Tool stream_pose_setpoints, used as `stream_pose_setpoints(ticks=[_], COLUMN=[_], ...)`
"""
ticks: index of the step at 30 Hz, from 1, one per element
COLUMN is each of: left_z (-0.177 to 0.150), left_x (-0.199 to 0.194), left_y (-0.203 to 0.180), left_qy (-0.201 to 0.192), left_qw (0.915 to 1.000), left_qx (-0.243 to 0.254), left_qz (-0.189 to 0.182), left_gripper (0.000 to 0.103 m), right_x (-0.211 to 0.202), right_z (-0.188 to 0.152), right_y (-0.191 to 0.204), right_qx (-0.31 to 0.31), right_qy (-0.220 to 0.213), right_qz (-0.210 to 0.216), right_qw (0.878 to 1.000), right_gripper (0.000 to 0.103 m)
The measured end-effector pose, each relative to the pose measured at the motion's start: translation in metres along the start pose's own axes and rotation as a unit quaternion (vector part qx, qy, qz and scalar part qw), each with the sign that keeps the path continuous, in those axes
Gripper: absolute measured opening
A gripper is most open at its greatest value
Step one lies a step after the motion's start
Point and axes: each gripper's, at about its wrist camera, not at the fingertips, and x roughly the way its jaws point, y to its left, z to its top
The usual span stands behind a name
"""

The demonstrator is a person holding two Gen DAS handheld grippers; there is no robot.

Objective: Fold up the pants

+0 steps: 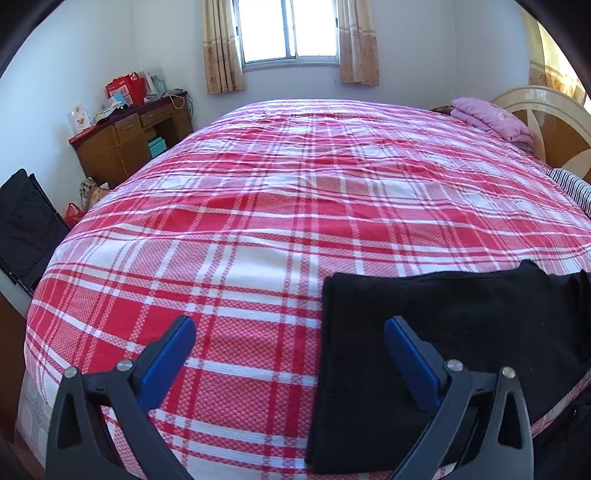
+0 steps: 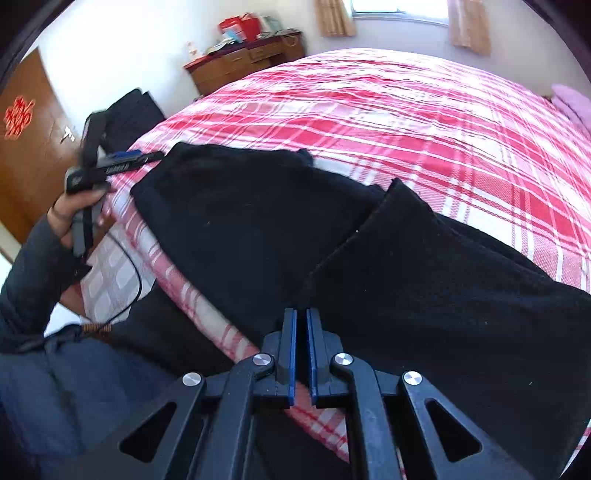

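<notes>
A: Desk (image 1: pixel 122 140) of brown wood stands far left against the wall, cluttered, with a red bag (image 1: pixel 125 88) on top. What sits right of it?

B: The bed (image 1: pixel 295 192), under a red and white plaid cover, fills most of both views. The curtained window (image 1: pixel 288 29) is behind it.

A: And the left gripper (image 1: pixel 290 332)?

B: Its jaws stand wide apart above the cover with nothing between them. The left blue pad is over bare plaid; the right one is over the left edge of the pants (image 1: pixel 443 325).

A: Where do the pants lie?

B: Black, on the near edge of the bed, toward the right in the left wrist view. In the right wrist view they (image 2: pixel 258 221) spread across the near edge, with 1 flap folded over on the right.

A: The right gripper (image 2: pixel 301 314)?

B: Its jaws are closed almost pad to pad, right over the black cloth; I can't tell whether any is pinched between them.

A: Farthest right?

B: A folded pink blanket (image 1: pixel 491 118) by the headboard (image 1: pixel 554 122).
</notes>
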Motion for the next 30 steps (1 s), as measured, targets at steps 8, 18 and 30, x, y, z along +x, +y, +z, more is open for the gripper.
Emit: stream_pose_setpoints(ticks=[8, 18, 30], left_z=[-0.003, -0.015, -0.015], left_x=[0.001, 0.016, 0.018], left_y=[0.015, 0.018, -0.004], left_qy=[-0.005, 0.016, 0.033], left_qw=[0.9998, 0.9945, 0.9861], left_qx=[-0.010, -0.063, -0.058], left_qz=[0.014, -0.082, -0.152], left_gripper=[0.103, 0.103, 0.068], right_x=[-0.009, -0.011, -0.005], right_z=[0.000, -0.004, -0.004], right_y=[-0.003, -0.022, -0.029], right_qx=[-0.005, 0.043, 0.062], right_qy=[-0.021, -0.045, -0.048], right_qz=[0.011, 0.015, 0.008], right_qw=[1.000, 0.998, 0.997], right_gripper=[0.057, 0.060, 0.060])
